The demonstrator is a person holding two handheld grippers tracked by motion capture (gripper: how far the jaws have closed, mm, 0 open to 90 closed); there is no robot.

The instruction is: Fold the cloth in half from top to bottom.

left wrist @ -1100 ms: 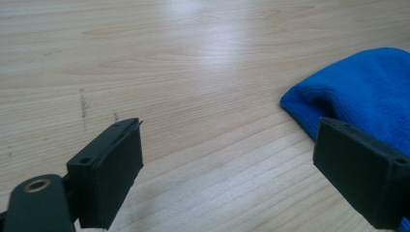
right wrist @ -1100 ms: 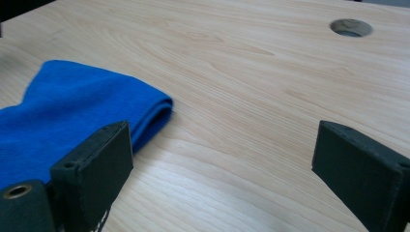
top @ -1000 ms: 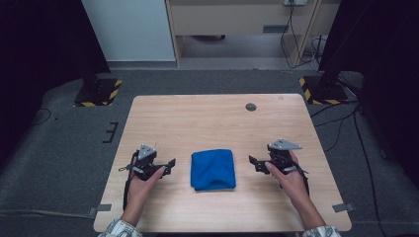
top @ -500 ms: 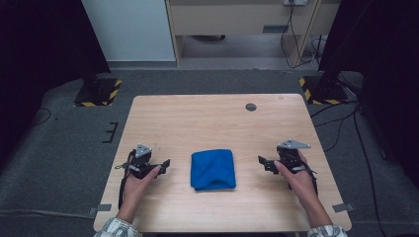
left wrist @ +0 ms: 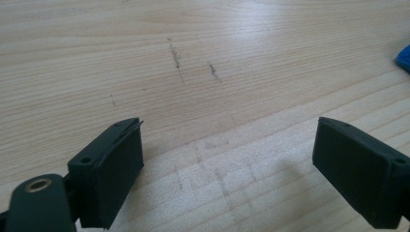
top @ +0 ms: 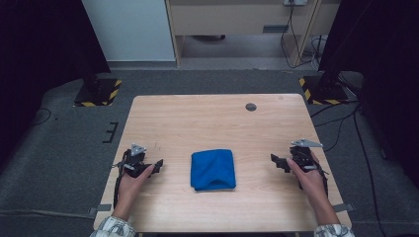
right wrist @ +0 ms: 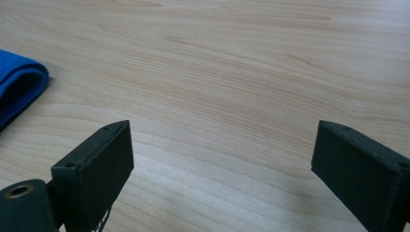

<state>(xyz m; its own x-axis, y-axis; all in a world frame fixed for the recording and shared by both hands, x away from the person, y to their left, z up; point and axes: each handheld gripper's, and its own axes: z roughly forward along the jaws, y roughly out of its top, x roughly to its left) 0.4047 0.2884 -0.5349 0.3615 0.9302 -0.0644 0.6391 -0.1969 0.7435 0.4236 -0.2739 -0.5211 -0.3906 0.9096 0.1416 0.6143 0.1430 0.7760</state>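
Note:
A folded blue cloth lies flat near the front middle of the wooden table. My left gripper rests low over the table to the cloth's left, open and empty, jaws pointing toward the cloth. My right gripper sits to the cloth's right, also open and empty. In the left gripper view a corner of the cloth shows at the right edge. In the right gripper view the cloth's folded edge lies at the left.
A small dark round cap is set into the table at the back right. Faint dark scuff marks streak the wood ahead of my left gripper. Dark stands with striped bases flank the table on the floor.
Both grippers have drawn outward, away from the cloth, the right one farther right and the left one slightly left. The cloth has not moved.

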